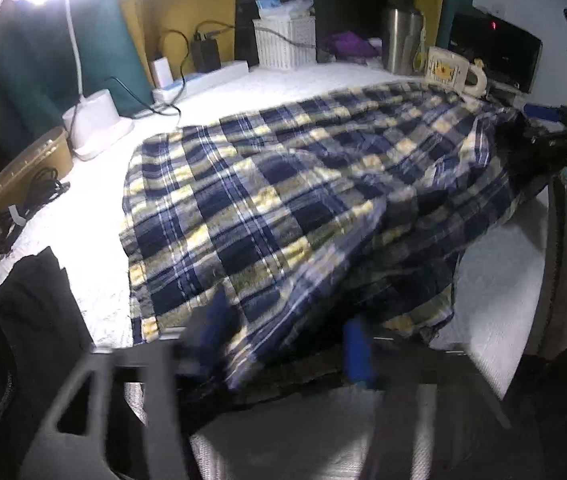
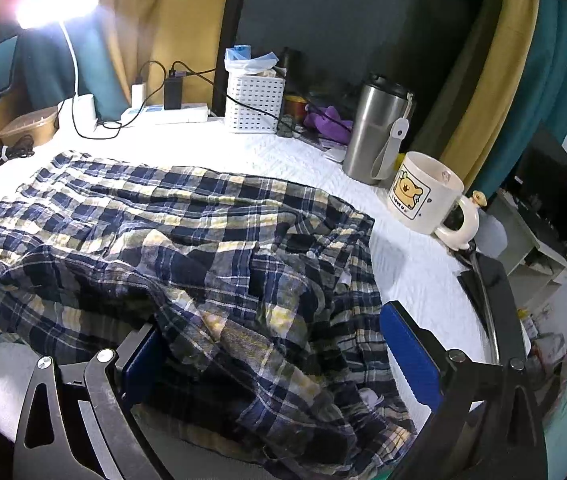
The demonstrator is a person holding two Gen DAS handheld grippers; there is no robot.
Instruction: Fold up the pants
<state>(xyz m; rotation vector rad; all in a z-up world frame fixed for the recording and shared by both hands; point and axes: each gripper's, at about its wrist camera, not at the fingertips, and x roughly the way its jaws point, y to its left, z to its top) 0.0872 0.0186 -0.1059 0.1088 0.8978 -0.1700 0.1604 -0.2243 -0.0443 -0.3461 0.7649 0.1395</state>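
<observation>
i have the plaid pants (image 2: 187, 240) spread across the white counter (image 2: 415, 264), rumpled, with the near edge bunched toward me. my left gripper (image 1: 283, 344) is blurred in its own view; its 2 blue pads sit at a moderate gap with a fold of the near hem between them, but i cannot tell whether they press on it. my right gripper (image 2: 279, 356) stands wide, its 2 pads on either side of a heaped ridge of cloth, not pinching it.

i judge the fabric light, thin and limp: it will drape and slide, and a loose pinch may catch only 1 layer. best holds look like the hem and the bunched edge near me, taken through all layers. the mug (image 2: 423, 196) and the steel tumbler (image 2: 375, 136) stand close to the far edge of the cloth, so a swung fold could knock them.
</observation>
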